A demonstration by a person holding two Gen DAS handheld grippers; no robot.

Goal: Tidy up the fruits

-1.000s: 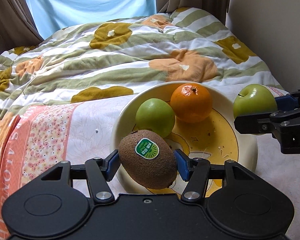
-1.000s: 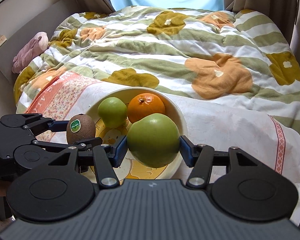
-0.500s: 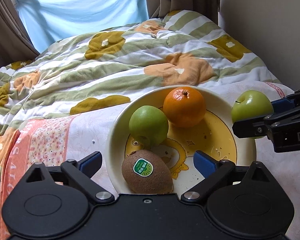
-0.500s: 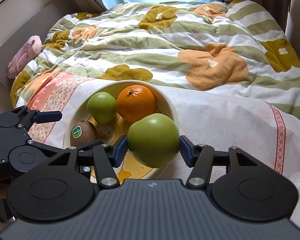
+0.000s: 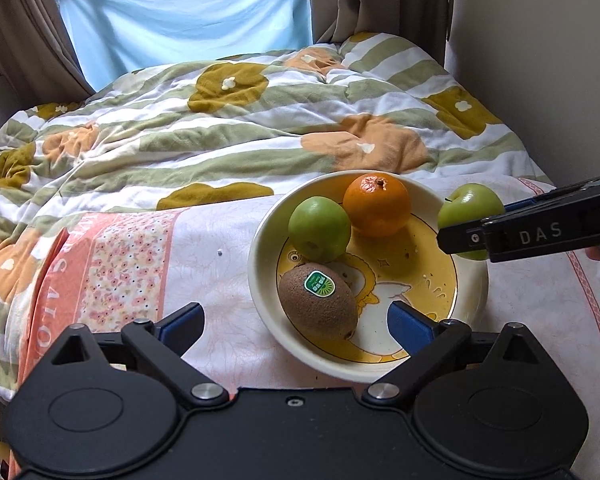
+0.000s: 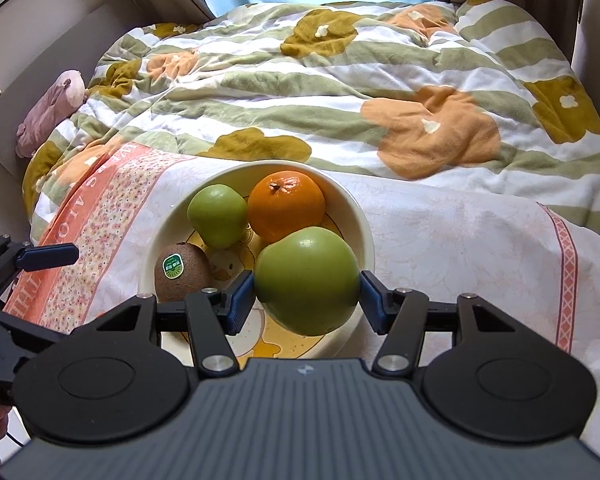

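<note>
White capitals "DAS" printed on the side of the black right tool point(image 5: 540, 236) – cut off at the frame edge. Oval green sticker point(image 5: 319, 283) with pale lettering on the fuzzy brown kiwi point(image 5: 320, 308), too small to read in either view. Large white capitals along the salmon-pink floral border of the white cloth point(image 5: 60, 264) – "S A T O" legible in the left wrist view, roughly "W E  C A T O" and "THE" in the right wrist view, partly hidden by folds. No other writing readable.
</note>
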